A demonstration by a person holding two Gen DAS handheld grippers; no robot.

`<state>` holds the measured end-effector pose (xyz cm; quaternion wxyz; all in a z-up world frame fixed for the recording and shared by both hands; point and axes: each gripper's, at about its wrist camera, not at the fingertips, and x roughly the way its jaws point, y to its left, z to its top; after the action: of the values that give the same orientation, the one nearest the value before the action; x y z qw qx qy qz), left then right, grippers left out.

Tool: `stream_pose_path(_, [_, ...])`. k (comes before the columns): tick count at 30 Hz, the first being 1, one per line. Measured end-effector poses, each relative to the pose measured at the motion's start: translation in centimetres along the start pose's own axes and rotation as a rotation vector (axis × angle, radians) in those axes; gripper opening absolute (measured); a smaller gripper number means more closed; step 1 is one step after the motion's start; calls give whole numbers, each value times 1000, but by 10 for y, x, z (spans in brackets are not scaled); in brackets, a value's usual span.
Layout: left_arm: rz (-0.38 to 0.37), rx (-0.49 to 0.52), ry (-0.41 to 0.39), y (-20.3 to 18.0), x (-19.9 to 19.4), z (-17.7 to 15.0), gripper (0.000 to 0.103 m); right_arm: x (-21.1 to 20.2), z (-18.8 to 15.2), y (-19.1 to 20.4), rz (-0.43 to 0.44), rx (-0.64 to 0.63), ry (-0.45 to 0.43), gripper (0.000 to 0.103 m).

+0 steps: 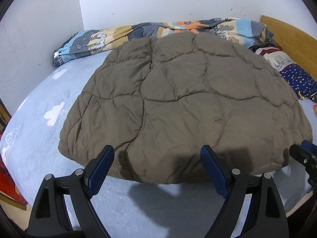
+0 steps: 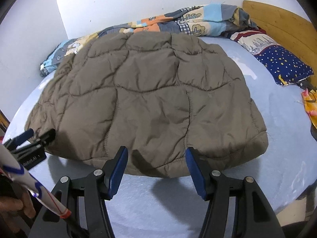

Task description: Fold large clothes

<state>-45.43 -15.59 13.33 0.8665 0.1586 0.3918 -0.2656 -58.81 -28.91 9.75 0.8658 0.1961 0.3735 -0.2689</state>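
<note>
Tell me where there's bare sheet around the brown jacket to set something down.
Bare sheet lies left of the jacket, in a strip along its near hem by the open left gripper, and right toward the starry pillow. Far side is crowded: the patterned blanket meets the jacket.

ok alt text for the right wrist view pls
A brown quilted jacket lies flat on a pale blue bed, with the open right hand-held gripper at its near hem. The left hand-held gripper is at the jacket's left corner.

Patterned quilt (image 1: 158, 31), starry pillow (image 2: 283, 65), headboard (image 2: 281, 21)
</note>
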Motion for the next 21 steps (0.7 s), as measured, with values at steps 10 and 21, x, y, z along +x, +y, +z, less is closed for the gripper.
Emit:
stream_pose_path(10, [-74, -58, -193, 10, -115, 38, 88, -105, 32, 19, -2, -9, -183, 71])
stream_pose_path(21, [76, -65, -365, 24, -232, 56, 96, -256, 31, 48, -1, -71, -447, 98])
